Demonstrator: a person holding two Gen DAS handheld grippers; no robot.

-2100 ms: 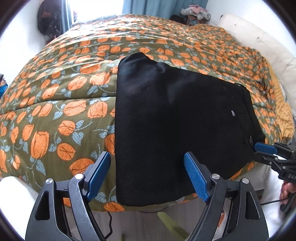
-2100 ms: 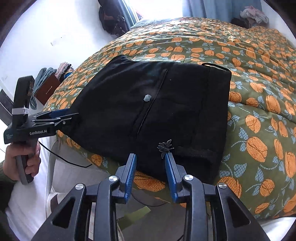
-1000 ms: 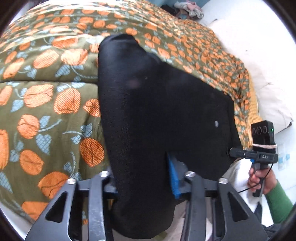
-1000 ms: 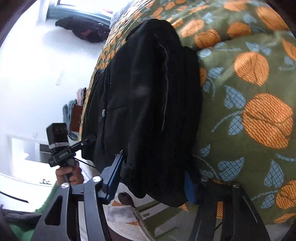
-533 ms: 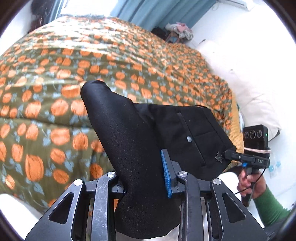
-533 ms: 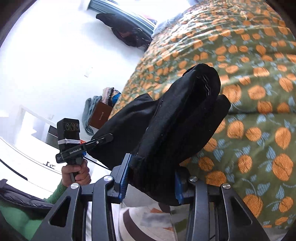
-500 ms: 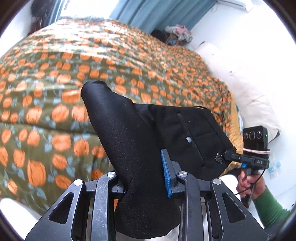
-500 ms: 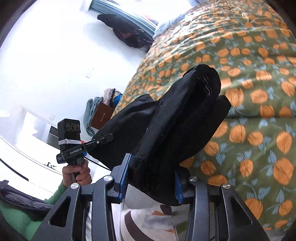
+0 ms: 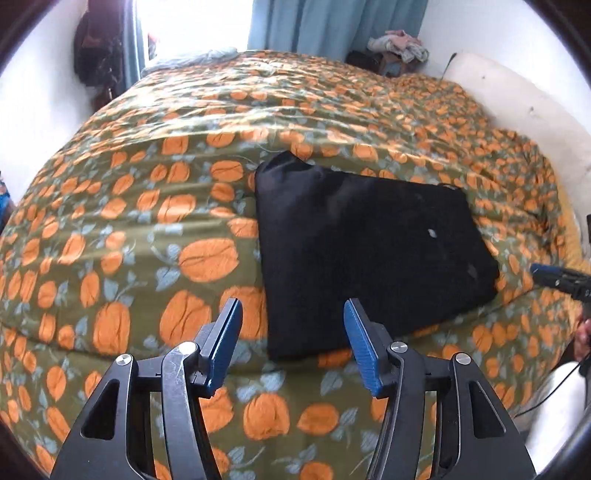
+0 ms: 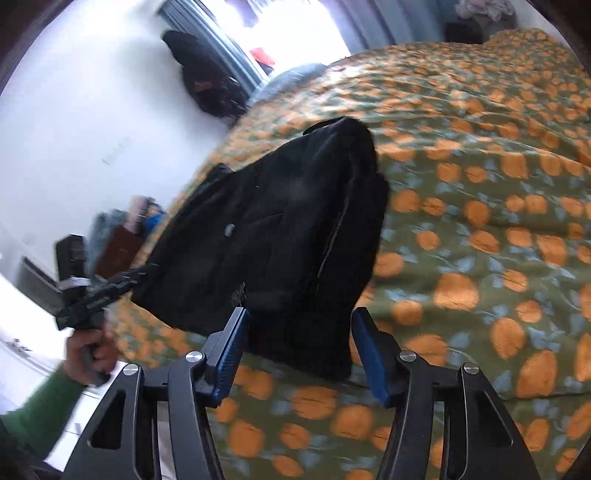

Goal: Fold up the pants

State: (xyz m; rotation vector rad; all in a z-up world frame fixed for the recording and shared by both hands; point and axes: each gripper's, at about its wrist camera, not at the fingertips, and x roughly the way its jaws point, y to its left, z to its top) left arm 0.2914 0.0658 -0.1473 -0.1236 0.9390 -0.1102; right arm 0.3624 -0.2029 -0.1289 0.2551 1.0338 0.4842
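The black pants [image 9: 362, 251] lie folded in a flat block on the pumpkin-print bedspread [image 9: 147, 221]. My left gripper [image 9: 291, 343] is open and empty, just short of the pants' near left corner. In the right wrist view the pants [image 10: 288, 236] look bunched and raised at their near end. My right gripper [image 10: 299, 350] is open, its jaws standing on either side of the pants' near edge. The right gripper's tip [image 9: 554, 277] shows at the right edge of the left wrist view. The left gripper [image 10: 99, 291] shows at the left of the right wrist view.
The bed fills most of both views. A white headboard or pillow [image 9: 517, 96] runs along the far right. Blue curtains [image 9: 332, 26] and a pile of clothes [image 9: 399, 44] stand behind the bed. A dark bag [image 10: 210, 85] hangs on the white wall.
Both grippers were shut on the pants and held them lifted; now both are open. The pants lie farther onto the bed, and the left gripper has drawn back from them.
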